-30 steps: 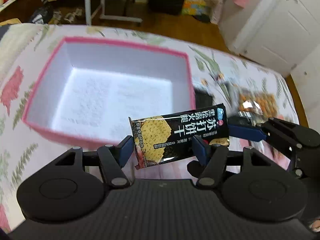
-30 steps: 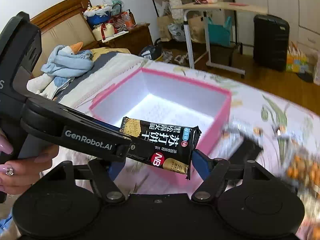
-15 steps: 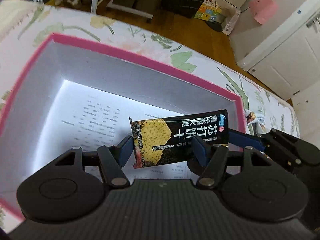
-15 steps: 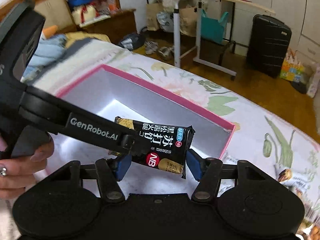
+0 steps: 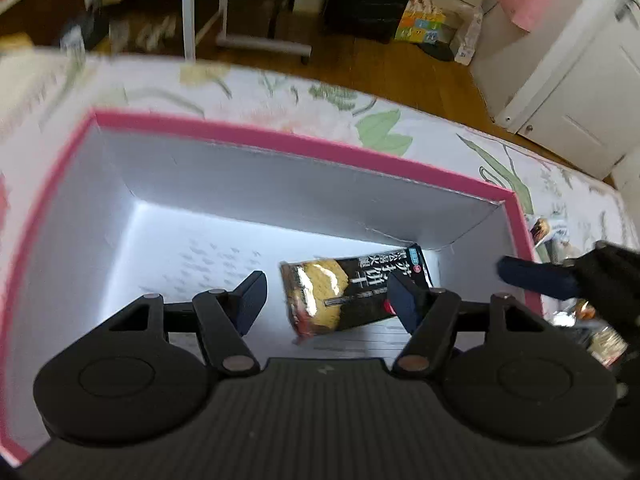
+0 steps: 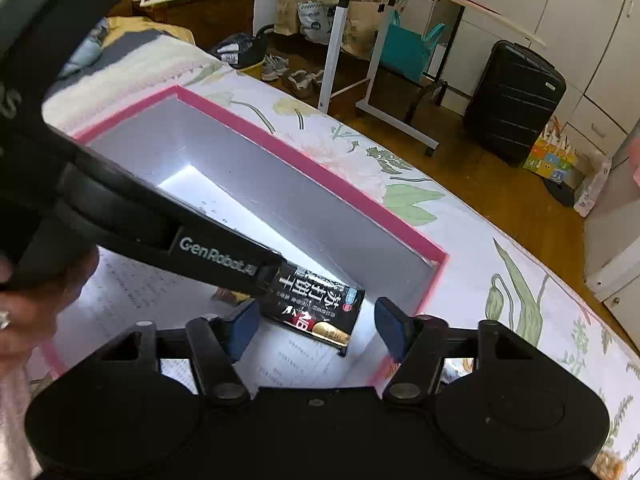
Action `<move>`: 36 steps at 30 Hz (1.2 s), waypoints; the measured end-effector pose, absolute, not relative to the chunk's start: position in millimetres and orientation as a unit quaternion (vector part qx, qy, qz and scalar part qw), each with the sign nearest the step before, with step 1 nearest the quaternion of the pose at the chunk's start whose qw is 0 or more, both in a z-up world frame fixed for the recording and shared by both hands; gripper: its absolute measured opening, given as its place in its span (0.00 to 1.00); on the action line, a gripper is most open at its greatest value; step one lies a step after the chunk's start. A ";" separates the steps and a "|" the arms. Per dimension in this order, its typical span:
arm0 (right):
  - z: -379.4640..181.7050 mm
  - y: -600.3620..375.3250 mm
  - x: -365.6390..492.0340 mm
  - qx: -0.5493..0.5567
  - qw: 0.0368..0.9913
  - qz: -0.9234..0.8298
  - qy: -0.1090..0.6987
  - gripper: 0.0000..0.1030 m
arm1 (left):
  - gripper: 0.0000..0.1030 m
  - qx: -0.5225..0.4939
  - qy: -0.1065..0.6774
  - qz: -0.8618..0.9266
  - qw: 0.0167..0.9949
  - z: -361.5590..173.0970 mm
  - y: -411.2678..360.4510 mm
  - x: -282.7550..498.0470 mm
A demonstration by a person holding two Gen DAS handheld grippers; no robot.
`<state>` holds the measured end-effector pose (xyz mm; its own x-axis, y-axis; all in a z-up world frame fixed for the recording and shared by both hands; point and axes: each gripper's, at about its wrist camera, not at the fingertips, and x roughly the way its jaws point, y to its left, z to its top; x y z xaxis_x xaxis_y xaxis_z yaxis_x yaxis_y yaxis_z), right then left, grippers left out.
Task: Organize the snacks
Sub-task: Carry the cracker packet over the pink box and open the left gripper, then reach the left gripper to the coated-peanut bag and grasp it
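Observation:
A black cracker packet (image 5: 352, 296) lies in the far right corner of the pink-rimmed white box (image 5: 280, 140), tilted on the box floor. My left gripper (image 5: 328, 298) hangs over it with its jaws opening. A gap shows between the left pad and the packet, and the right pad only overlaps the packet's end. From the right wrist view the packet (image 6: 320, 308) sits between the pads of my right gripper (image 6: 318, 326), which touch nothing; these jaws are opening too. The left gripper's finger (image 6: 216, 248) crosses above the packet.
The box rests on a floral bedspread (image 6: 500, 272). More snack packets (image 5: 600, 336) lie on it to the right of the box. A person's hand (image 6: 36, 292) grips the left tool. Beyond the bed stand a rolling table (image 6: 380, 40) and a black suitcase (image 6: 516, 100).
Both grippers moved from the box's near edge to over its inside and sank. The packet, pinched by both before, has come free and dropped to the box floor.

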<state>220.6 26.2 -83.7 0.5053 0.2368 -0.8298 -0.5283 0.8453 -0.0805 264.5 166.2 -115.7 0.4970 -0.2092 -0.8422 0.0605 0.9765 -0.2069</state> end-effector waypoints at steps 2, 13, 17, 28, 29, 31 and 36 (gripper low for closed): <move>-71.7 13.2 206.6 -0.146 0.855 0.244 0.434 0.67 | 0.64 -0.067 0.490 -0.089 0.865 -106.4 166.9 255.7; -17.7 -114.7 97.7 -0.031 0.902 0.250 0.350 0.72 | 0.62 -0.033 0.476 -0.158 0.865 -48.0 147.4 182.2; -19.7 -155.8 69.0 -0.020 0.917 0.208 0.341 0.73 | 0.62 -0.013 0.463 -0.187 0.866 -29.5 122.5 158.1; -69.0 -207.7 44.3 -0.015 0.915 0.142 0.377 0.74 | 0.62 0.034 0.462 -0.257 0.848 -31.3 27.8 126.9; -74.2 -209.6 44.1 -0.016 0.914 0.139 0.380 0.74 | 0.61 0.040 0.464 -0.258 0.846 -36.1 20.0 126.3; -84.6 -214.6 45.6 -0.018 0.914 0.132 0.384 0.74 | 0.60 0.054 0.466 -0.257 0.845 -45.5 5.7 124.1; -102.7 -225.5 52.4 0.002 0.913 0.129 0.388 0.74 | 0.60 0.081 0.463 -0.256 0.845 -68.8 -24.6 127.5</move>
